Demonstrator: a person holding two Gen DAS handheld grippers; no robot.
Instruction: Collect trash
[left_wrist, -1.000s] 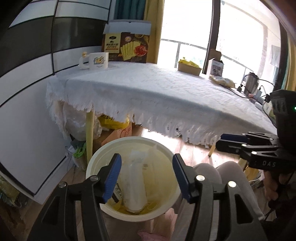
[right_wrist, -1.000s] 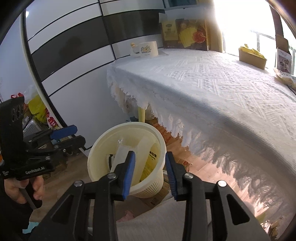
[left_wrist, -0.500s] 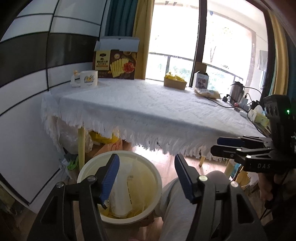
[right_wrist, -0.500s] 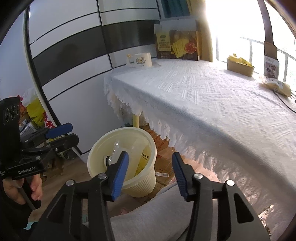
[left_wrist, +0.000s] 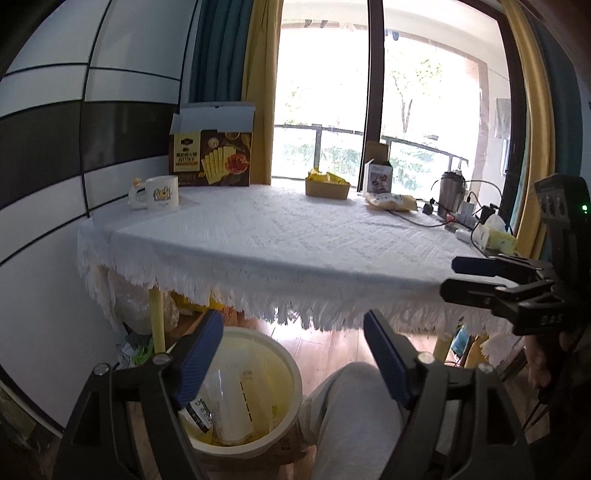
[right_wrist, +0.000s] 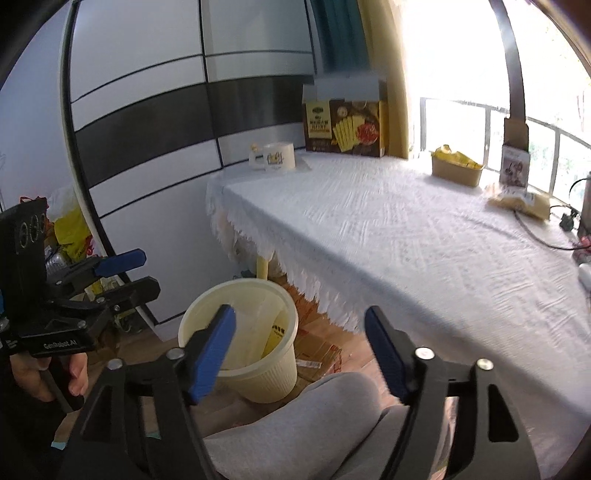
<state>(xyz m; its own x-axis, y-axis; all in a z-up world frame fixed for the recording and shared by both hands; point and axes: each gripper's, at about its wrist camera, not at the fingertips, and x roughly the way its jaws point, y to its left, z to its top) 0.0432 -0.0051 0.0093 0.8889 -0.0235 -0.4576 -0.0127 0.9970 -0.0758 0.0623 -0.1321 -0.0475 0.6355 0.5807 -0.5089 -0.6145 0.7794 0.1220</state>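
Note:
A cream waste bin (left_wrist: 284, 363) stands on the floor by the table's corner and holds white and yellow wrappers (left_wrist: 236, 406); it also shows in the right wrist view (right_wrist: 258, 380). My left gripper (left_wrist: 293, 363) is open and empty above the bin's right side. My right gripper (right_wrist: 301, 352) is open and empty, above and right of the bin. A yellow snack bag (left_wrist: 391, 201) lies on the white tablecloth (left_wrist: 295, 236) at the far right.
On the table stand a cracker box (left_wrist: 210, 157), a mug (left_wrist: 160, 192), a cardboard tray of yellow packets (left_wrist: 327, 184), a small open box (left_wrist: 378, 175), a kettle (left_wrist: 450, 192) and cables. My knees (right_wrist: 314, 413) are below the grippers. Bags lie under the table.
Both grippers have risen and tilted up away from the bin, so the table top fills more of each view. Both sets of jaws have opened wider.

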